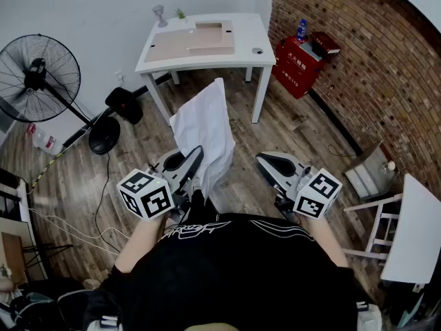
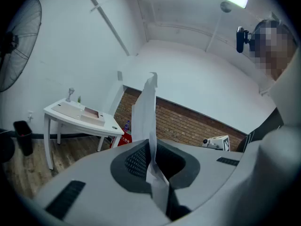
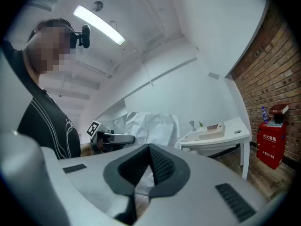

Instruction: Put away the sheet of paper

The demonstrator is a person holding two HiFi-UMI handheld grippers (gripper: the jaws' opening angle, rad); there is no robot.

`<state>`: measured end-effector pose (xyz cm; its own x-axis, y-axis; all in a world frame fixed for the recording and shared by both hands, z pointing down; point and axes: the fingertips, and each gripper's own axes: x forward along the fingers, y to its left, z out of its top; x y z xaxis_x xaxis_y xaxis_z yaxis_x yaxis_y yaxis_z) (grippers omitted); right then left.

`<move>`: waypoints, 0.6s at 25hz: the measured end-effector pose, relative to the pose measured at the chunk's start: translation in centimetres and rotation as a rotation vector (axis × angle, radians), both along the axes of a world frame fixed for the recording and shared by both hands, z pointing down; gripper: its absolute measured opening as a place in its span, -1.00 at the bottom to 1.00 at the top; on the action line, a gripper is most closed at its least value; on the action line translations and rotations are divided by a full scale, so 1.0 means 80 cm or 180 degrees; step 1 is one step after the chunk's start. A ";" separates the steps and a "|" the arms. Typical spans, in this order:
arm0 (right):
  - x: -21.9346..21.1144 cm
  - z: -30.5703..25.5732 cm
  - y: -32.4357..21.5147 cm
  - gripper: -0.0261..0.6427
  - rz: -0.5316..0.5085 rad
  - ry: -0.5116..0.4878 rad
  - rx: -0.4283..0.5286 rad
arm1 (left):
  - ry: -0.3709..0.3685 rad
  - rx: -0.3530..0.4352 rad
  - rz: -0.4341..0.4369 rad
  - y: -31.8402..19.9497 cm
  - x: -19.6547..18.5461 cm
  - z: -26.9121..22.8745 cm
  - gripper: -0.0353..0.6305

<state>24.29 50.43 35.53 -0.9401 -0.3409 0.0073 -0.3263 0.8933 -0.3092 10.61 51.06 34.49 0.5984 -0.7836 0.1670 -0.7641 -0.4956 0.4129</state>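
A crumpled white sheet of paper (image 1: 207,126) stands up from my left gripper (image 1: 196,158), which is shut on its lower edge. In the left gripper view the sheet (image 2: 149,112) shows edge-on, pinched between the pads of that gripper (image 2: 153,160). My right gripper (image 1: 266,161) is held level with it to the right, shut with nothing in it. The right gripper view shows its own closed tips (image 3: 148,148), with the paper (image 3: 153,125) and the left gripper (image 3: 115,138) beyond them. A white table (image 1: 256,32) stands ahead with a flat cardboard box (image 1: 196,40) on it.
A standing fan (image 1: 33,69) and its black base (image 1: 105,136) are at the left, with cables on the wooden floor. A red box (image 1: 296,61) sits by the brick wall (image 1: 372,54). A white panel (image 1: 413,233) and a folding frame stand at the right.
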 end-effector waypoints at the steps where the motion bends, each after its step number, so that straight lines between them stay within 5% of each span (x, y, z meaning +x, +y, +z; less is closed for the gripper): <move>1: 0.002 0.000 0.000 -0.92 0.0014 -0.0001 0.0000 | -0.0008 -0.0004 0.0004 -0.001 0.002 0.000 -0.76; 15: 0.020 0.018 -0.030 -0.92 0.0179 -0.0127 -0.0134 | -0.0120 -0.0094 0.0025 -0.036 0.018 0.016 -0.76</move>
